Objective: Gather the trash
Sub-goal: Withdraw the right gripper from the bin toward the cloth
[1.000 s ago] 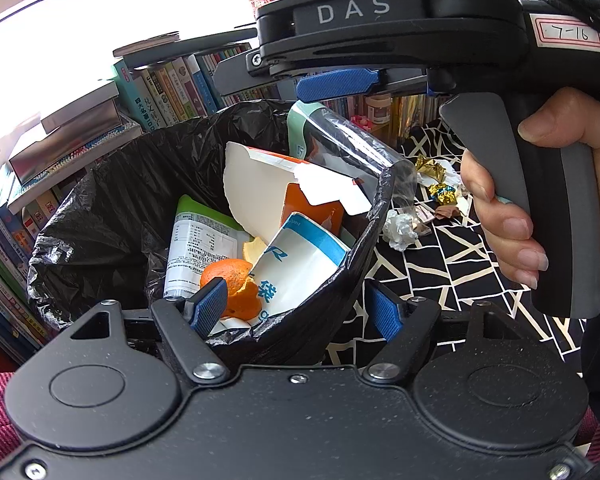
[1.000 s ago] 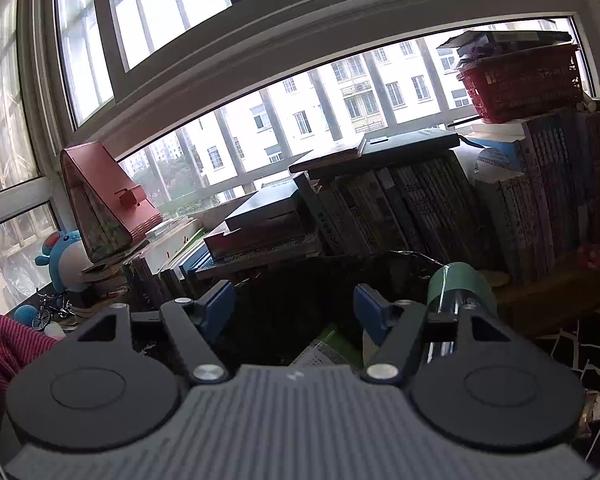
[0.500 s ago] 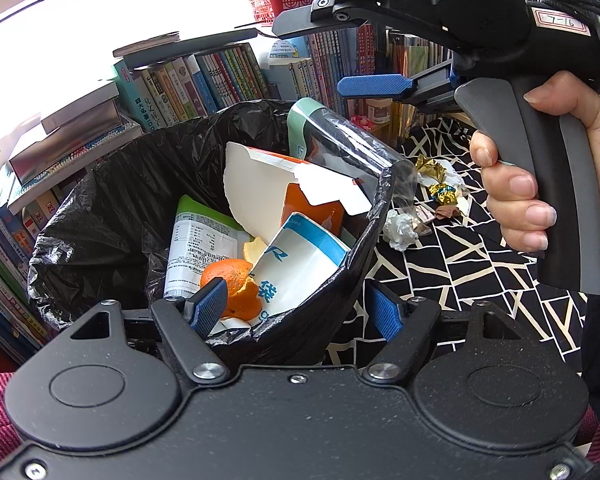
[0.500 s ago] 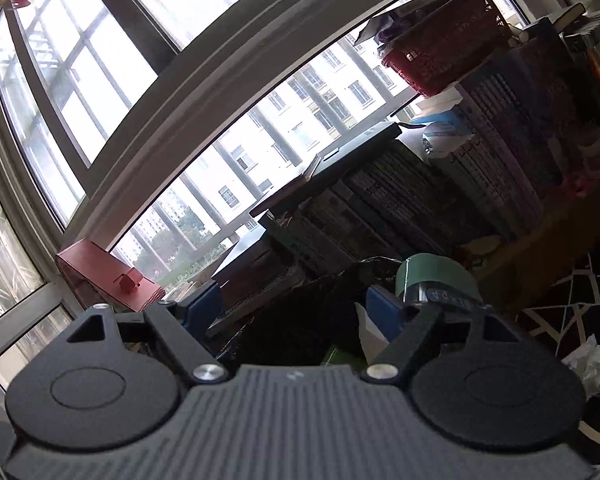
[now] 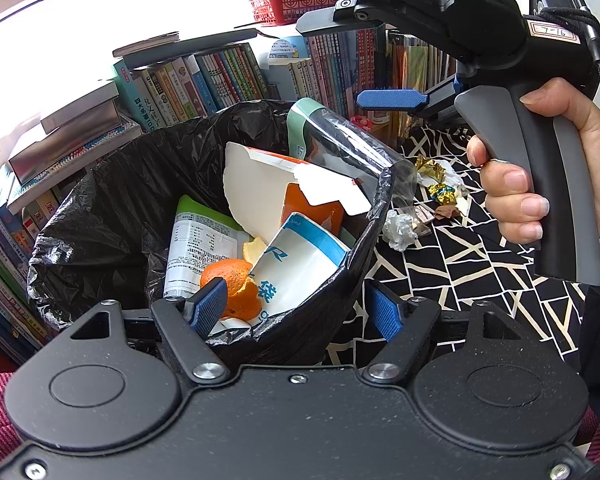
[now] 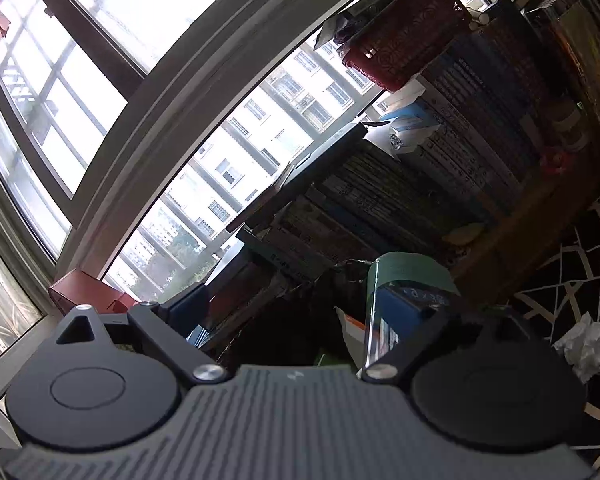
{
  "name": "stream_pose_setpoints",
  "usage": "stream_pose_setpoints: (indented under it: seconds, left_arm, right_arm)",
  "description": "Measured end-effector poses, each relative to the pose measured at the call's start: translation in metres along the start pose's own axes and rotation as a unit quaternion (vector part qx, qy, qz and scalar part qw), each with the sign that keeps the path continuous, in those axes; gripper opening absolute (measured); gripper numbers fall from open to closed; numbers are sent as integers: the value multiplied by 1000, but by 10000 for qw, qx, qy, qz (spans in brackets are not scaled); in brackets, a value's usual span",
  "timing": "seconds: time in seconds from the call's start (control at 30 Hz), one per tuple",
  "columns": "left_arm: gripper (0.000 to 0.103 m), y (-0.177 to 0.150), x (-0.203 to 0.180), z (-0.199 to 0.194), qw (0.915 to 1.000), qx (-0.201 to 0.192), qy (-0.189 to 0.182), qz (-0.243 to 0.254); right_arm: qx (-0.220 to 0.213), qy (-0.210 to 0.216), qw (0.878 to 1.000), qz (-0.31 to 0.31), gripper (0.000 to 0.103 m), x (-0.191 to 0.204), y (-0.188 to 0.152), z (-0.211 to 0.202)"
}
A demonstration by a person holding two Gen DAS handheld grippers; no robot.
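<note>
A bin lined with a black bag (image 5: 100, 216) holds a white and orange carton (image 5: 260, 184), a blue and white paper cup (image 5: 300, 256), orange peel (image 5: 232, 280) and a green and white packet (image 5: 200, 240). A clear plastic cup with a green band (image 5: 340, 144) leans on the bin's far rim (image 6: 408, 276). My left gripper (image 5: 296, 310) stands open, straddling the near rim. My right gripper (image 6: 296, 308), held by a hand (image 5: 520, 200), is open and empty above the table to the right of the bin. A crumpled white paper (image 5: 398, 230) and gold foil wrappers (image 5: 440, 192) lie on the table.
Rows of books (image 5: 220, 80) stand behind and left of the bin, with a red basket (image 5: 300, 0) on top. The table has a black cloth with white lines (image 5: 480, 272). A window (image 6: 140, 40) fills the back.
My right gripper has lifted and drawn back to the right, away from the bin, and tilted. The left gripper and the trash in the bin have not moved.
</note>
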State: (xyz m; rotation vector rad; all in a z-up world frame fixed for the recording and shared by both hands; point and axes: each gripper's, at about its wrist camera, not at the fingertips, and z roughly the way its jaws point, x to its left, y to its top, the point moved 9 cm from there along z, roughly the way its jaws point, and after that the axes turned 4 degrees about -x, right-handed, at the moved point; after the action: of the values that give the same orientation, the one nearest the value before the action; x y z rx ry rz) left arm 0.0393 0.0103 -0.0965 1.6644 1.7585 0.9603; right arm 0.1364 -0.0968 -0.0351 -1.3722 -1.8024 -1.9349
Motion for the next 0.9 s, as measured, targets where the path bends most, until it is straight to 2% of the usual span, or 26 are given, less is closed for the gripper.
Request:
stream_pose_setpoints:
  seconds: [0.23,0.63,0.77,0.9]
  left_arm:
    - [74,0,0,0,10000,1,0,-1]
    - [74,0,0,0,10000,4,-2,-4]
    - [74,0,0,0,10000,13,-27,-35]
    - [74,0,0,-1,10000,20,-64,-57]
  right_arm:
    - [-128,-142,9995,249,99,-15,6,-4]
    - [-338,-714,9962,370,103,-51,18,-15]
    - [-303,-1074,9931,353,103,-68,25,-19]
    - [-106,-1786,9838,135,103,-90,33,-22]
